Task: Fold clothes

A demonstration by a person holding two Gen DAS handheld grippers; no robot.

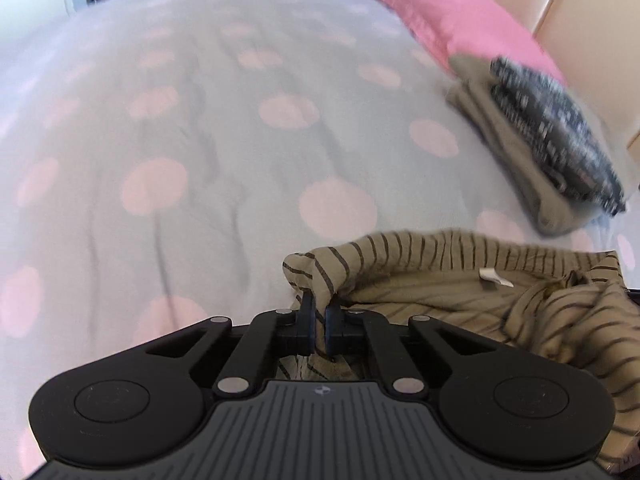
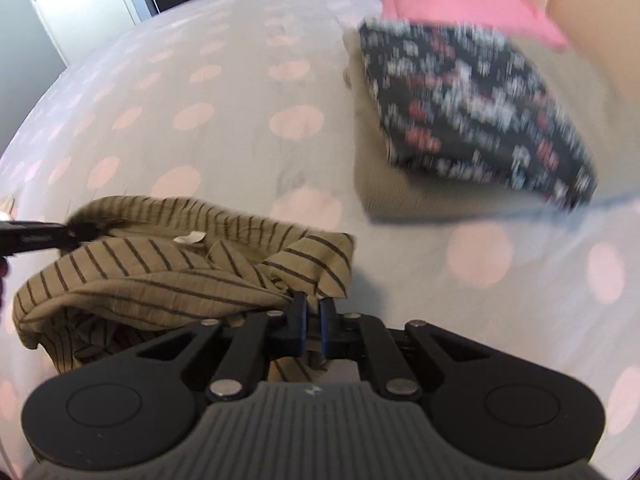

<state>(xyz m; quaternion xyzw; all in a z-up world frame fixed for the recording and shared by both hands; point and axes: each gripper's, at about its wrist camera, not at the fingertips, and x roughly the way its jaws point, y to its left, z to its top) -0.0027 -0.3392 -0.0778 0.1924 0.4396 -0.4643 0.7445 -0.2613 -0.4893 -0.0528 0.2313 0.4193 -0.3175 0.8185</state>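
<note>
The striped garment hangs bunched above the bed, held at two spots. The left hand-held gripper is clamped on one fold of it, and the right hand-held gripper is pinched on another (its white label shows between them). Beyond the garment, near the pink pillow, a dark patterned folded piece lies on an olive folded piece, both blurred.

The spotty bed cover is wide open on the left; folded clothes and a pink pillow block the right
</note>
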